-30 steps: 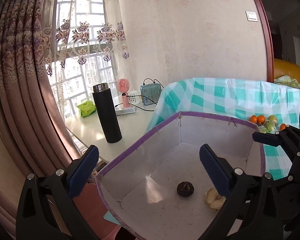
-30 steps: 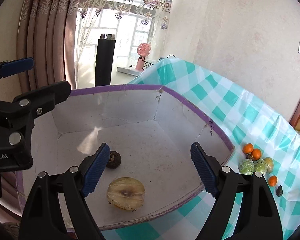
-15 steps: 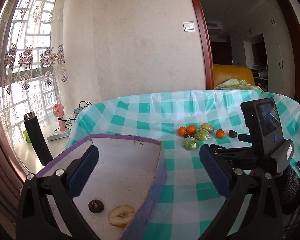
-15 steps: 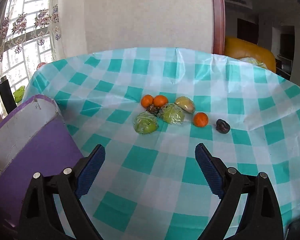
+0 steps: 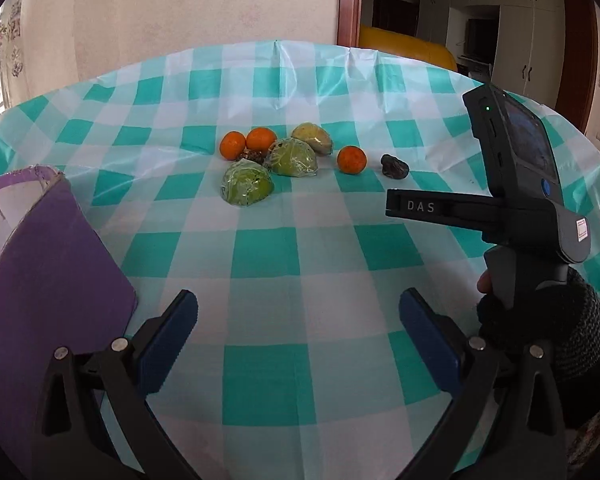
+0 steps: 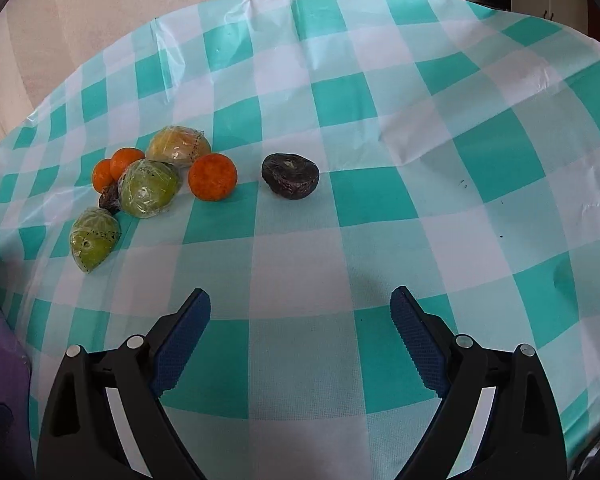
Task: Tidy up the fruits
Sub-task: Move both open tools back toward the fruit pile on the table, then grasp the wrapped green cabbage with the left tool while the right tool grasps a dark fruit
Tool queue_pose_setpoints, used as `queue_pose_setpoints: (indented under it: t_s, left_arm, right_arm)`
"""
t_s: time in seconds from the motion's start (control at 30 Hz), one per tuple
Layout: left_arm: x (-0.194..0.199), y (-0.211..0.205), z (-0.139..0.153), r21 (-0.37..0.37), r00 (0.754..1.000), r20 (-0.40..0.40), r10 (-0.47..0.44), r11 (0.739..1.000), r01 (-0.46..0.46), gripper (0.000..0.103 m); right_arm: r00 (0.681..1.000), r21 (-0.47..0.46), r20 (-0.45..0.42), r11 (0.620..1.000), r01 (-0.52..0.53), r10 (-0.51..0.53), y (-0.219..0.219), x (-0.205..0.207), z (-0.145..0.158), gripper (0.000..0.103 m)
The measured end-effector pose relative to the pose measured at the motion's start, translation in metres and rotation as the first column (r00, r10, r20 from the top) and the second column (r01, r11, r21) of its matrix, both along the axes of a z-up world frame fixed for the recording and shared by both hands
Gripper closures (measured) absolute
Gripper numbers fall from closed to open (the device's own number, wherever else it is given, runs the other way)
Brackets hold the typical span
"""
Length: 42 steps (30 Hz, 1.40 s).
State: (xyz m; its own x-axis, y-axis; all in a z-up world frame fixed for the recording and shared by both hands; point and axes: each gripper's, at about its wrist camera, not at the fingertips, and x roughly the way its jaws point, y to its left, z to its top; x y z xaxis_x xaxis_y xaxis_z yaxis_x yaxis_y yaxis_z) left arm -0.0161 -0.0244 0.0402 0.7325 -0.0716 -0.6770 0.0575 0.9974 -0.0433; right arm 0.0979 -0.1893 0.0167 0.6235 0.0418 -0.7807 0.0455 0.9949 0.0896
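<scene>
Left gripper (image 5: 298,330): jaws standing apart, gripping nothing.
Right gripper (image 6: 300,332): jaws spread wide, empty.
Dark fruit (image 6: 290,176): lying ahead of right gripper.
Purple box (image 5: 48,280): sitting left of left gripper.

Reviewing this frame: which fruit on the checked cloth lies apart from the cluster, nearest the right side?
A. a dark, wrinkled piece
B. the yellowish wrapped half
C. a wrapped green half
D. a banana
A: the dark wrinkled piece sits alone on the tablecloth, right of the lone orange and the wrapped green halves.
</scene>
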Motion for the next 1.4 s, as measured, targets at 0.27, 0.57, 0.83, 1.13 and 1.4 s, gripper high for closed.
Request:
queue_pose_setpoints:
  t_s: [0.27, 0.57, 0.83, 1.13, 1.4]
  left_arm:
    - [0.044, 0.027, -0.02, -0.125, 0.988, -0.09, 0.127, 0.983, -0.138, 0.002]
    - [0.068, 0.044, -0.02, -0.146, 0.976, -0.096, 0.197, 0.967, -0.21, 0.002]
    - [0.114, 0.045, -0.017, -0.103, 0.963, -0.07, 0.261, 0.958, -0.267, 0.002]
    - [0.177, 0.05, -0.026, -0.062, 0.943, -0.148, 0.298, 0.949, -0.31, 0.006]
    - [0.195, 0.039, -0.028, -0.01, 0.956, -0.158, 0.248, 0.968, -0.253, 0.043]
  right_arm:
    - [0.999, 0.031, -0.004, 0.999, -0.042, 0.043, 0.001, 0.034, -0.002, 0.015]
    - [0.996, 0.103, 0.017, 0.991, -0.085, 0.084, -0.003, 0.067, 0.0, 0.015]
    - [0.991, 0.082, 0.02, 0.987, -0.135, 0.134, 0.009, 0.083, 0.001, 0.017]
    - [0.996, 0.069, 0.019, 0.993, -0.092, 0.091, 0.007, 0.089, 0.001, 0.022]
    - [0.996, 0.209, 0.075, 0.976, -0.055, 0.04, -0.019, 0.08, 0.005, 0.027]
